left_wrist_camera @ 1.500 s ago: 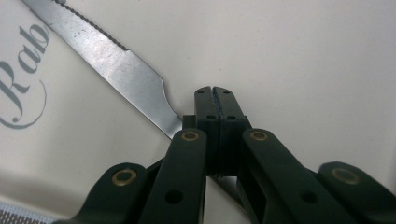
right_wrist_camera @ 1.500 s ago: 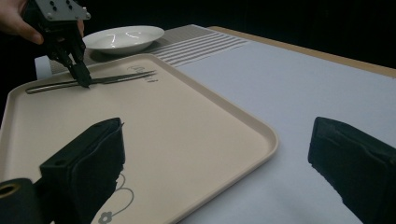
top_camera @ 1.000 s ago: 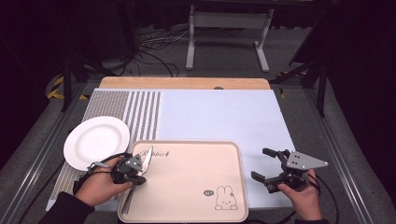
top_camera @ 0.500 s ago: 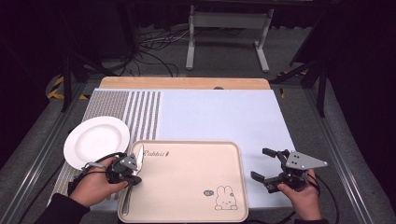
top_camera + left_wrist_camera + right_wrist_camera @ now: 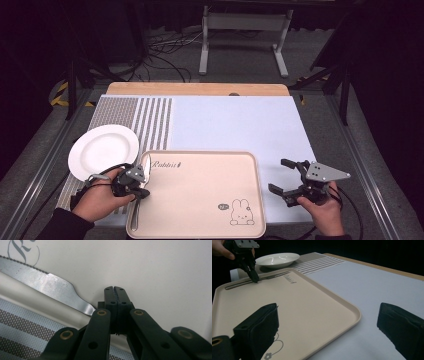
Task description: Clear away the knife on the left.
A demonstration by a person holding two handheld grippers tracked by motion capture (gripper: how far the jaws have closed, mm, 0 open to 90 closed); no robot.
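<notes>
The left gripper (image 5: 115,290) had its jaws pressed fully together with nothing between them, tips down on the floor of the beige tray (image 5: 200,200). The knife (image 5: 47,283) lay along the tray's rim just to the left of those jaws, its serrated blade running away from them and its handle passing under the left link; whether the jaws touched it could not be told. By my judgement the step in hand was picking the knife up or placing it, most likely the approach to a grip. The next move would call for opening the jaws, shifting them sideways over the narrow handle, and closing across it.

The right gripper (image 5: 291,180) stood with its jaws wide apart and empty, beside the tray over the pale worktop (image 5: 240,120). The white plate (image 5: 102,150) sat beyond the left gripper.

"Rabbit" in script stood on the tray near the left jaws, with a rabbit drawing nearer the right ones.
</notes>
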